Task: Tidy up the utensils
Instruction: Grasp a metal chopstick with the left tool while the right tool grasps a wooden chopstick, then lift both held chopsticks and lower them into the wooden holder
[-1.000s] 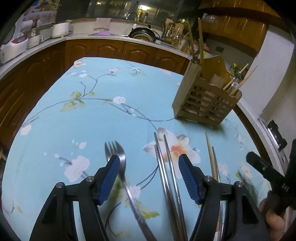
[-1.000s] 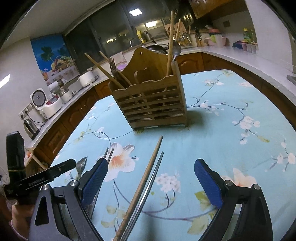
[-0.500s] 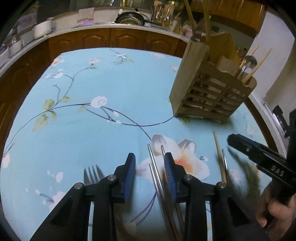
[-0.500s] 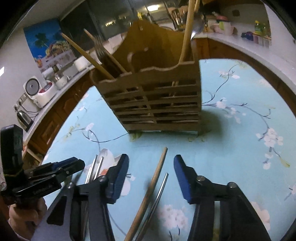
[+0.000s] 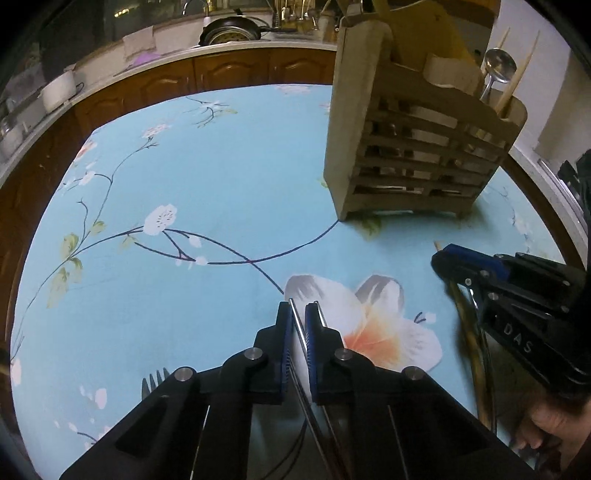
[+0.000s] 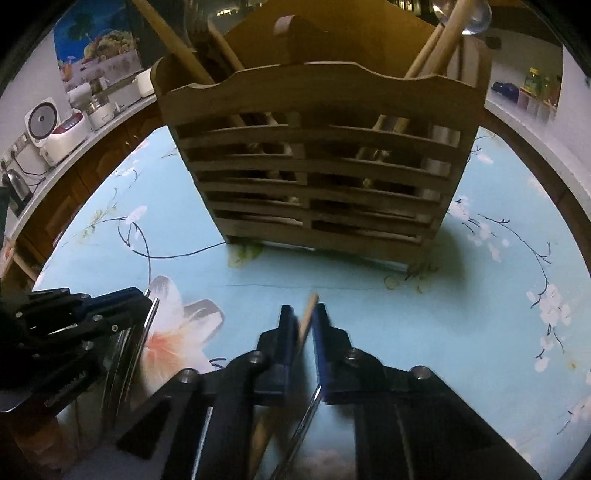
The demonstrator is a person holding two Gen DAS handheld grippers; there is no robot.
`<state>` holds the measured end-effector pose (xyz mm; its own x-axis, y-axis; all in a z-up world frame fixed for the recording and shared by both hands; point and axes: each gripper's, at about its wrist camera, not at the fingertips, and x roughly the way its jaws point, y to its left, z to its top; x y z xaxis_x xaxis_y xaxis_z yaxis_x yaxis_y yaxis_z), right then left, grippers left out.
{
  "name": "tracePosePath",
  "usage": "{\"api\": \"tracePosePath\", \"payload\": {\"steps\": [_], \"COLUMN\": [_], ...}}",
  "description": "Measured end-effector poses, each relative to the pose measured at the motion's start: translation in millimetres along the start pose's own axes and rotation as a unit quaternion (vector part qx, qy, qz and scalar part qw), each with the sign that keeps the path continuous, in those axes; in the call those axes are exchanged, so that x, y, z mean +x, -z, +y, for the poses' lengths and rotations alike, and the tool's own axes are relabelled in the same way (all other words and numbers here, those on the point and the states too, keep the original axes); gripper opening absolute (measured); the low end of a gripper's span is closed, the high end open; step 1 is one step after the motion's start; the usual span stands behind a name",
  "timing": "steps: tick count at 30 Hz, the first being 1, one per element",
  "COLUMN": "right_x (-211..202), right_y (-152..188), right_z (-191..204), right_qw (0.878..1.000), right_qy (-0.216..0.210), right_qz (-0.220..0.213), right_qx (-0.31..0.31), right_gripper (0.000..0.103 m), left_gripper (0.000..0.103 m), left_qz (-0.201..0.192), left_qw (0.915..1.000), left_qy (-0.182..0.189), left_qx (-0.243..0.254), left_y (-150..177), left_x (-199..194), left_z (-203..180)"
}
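My left gripper (image 5: 298,314) is shut on a metal chopstick (image 5: 294,314) lying on the blue floral tablecloth; a second metal chopstick (image 5: 322,314) lies just right of its right finger. My right gripper (image 6: 303,317) is shut on a wooden chopstick (image 6: 309,308), whose tip pokes out between the pads; a metal chopstick (image 6: 301,432) lies under it. A wooden slatted utensil holder (image 5: 417,147) stands just ahead, with chopsticks and a spoon in it; it also shows in the right wrist view (image 6: 325,173). A fork (image 5: 153,380) lies left of my left gripper.
The right gripper shows at the right of the left wrist view (image 5: 480,269), the left gripper at the left of the right wrist view (image 6: 92,314). Kitchen counters with a pan (image 5: 236,33) and rice cookers (image 6: 51,133) ring the table.
Both grippers moved forward toward the holder and closed: the left on a metal chopstick, the right on the wooden chopstick. The fork now lies outside the left gripper's fingers.
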<state>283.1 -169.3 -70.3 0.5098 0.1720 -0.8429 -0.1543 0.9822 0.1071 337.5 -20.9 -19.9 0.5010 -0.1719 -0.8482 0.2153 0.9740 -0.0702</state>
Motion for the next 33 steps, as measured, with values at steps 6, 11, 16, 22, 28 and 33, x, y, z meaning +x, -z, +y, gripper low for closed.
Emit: {"api": "tracePosePath", "payload": {"steps": [6,11,16,22,28,33], "right_x": [-27,-74,-113,-144,-170,-189], "right_y": [1,4,3,2,-1,-4], "right_z": [-16,-26,-27,-20,-21,-20], "right_qw": [0.996,0.990,0.986,0.981,0.976,0.971], "right_qy": [-0.067,-0.100,-0.110,-0.117,-0.120,-0.123], "right_qz": [-0.019,-0.060,-0.098,-0.133,-0.168,-0.193], "right_qx": [0.055,0.075,0.073,0.073,0.071,0.065], "right_gripper": [0.006,0.005,0.005,0.005,0.005,0.005], "left_gripper": [0.003,0.002,0.002,0.002,0.002,0.002], "left_qz": [-0.012,-0.055,-0.103,-0.142,-0.176,-0.194], "left_qw": [0.9994,0.9953,0.9887,0.9814,0.9746,0.9717], "left_qy": [0.021,0.054,0.080,0.098,0.108,0.109], "left_qx": [-0.025,-0.059,-0.074,-0.085,-0.087,-0.081], "left_y": [5,11,21,35,55,66], "left_x": [-10,-48,-94,-137,-187,-209], "left_z": [5,13,22,28,38,37]}}
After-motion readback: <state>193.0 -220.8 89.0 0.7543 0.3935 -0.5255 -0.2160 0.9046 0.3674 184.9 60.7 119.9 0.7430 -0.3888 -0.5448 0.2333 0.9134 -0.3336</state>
